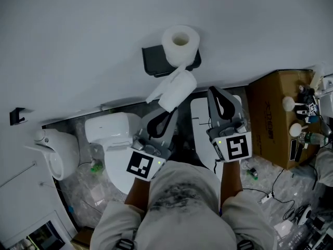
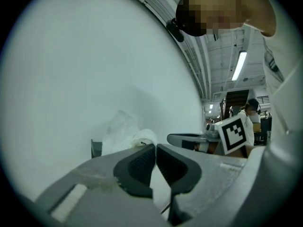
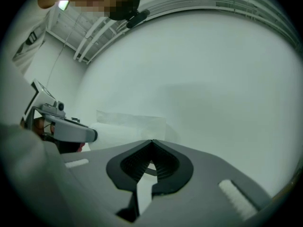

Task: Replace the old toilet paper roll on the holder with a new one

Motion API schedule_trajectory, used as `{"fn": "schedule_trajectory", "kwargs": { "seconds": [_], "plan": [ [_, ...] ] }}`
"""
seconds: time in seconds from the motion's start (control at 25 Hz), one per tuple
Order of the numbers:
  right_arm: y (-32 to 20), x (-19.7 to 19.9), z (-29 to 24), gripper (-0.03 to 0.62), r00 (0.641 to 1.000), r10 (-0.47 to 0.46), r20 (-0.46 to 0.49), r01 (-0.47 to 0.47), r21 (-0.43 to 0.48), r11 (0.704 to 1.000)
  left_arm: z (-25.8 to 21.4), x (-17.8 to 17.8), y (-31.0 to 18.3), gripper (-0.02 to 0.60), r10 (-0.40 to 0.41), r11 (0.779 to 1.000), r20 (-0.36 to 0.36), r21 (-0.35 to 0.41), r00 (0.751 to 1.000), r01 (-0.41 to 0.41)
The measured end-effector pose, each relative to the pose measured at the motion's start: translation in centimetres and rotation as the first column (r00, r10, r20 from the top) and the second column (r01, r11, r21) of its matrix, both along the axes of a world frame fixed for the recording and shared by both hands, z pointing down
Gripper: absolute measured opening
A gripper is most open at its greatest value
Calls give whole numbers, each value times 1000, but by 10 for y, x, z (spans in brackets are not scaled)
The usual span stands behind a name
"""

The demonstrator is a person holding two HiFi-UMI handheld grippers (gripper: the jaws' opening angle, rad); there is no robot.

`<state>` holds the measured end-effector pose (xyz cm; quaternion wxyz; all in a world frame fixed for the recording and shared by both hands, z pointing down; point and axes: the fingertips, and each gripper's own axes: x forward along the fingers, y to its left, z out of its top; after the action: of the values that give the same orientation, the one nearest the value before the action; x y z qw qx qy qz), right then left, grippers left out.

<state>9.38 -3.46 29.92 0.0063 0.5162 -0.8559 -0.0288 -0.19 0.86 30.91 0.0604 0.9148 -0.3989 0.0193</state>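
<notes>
A white toilet paper roll (image 1: 180, 43) stands on end on top of the black holder (image 1: 155, 61) on the wall. Just below it hangs a second roll in clear plastic wrap (image 1: 176, 89). My left gripper (image 1: 167, 108) is shut on that wrap at its lower end. In the left gripper view the wrapped roll (image 2: 127, 134) shows just past the closed left gripper (image 2: 155, 148). My right gripper (image 1: 213, 90) is level beside it to the right, shut with nothing in it. The right gripper view shows the shut right gripper (image 3: 151, 143) facing the wall, with the wrapped roll (image 3: 130, 124) to the left.
A white toilet (image 1: 112, 139) stands below the holder and another white fixture (image 1: 52, 152) at the left. A second white tank (image 1: 200, 121) lies under the right gripper. A cardboard box (image 1: 278, 116) with small items stands at the right. Cables lie on the marbled floor (image 1: 270, 191).
</notes>
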Motion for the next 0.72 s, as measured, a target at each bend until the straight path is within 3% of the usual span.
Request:
{"fn": "schedule_trajectory", "kwargs": {
  "seconds": [0.44, 0.72],
  "plan": [
    [-37, -29, -17, 5, 998, -45, -35, 47, 30, 998, -12, -40, -10, 14, -60, 998, 10, 15, 998, 60],
    [-55, -41, -17, 131, 998, -38, -52, 39, 20, 999, -19, -63, -23, 14, -95, 995, 11, 25, 995, 95]
  ]
}}
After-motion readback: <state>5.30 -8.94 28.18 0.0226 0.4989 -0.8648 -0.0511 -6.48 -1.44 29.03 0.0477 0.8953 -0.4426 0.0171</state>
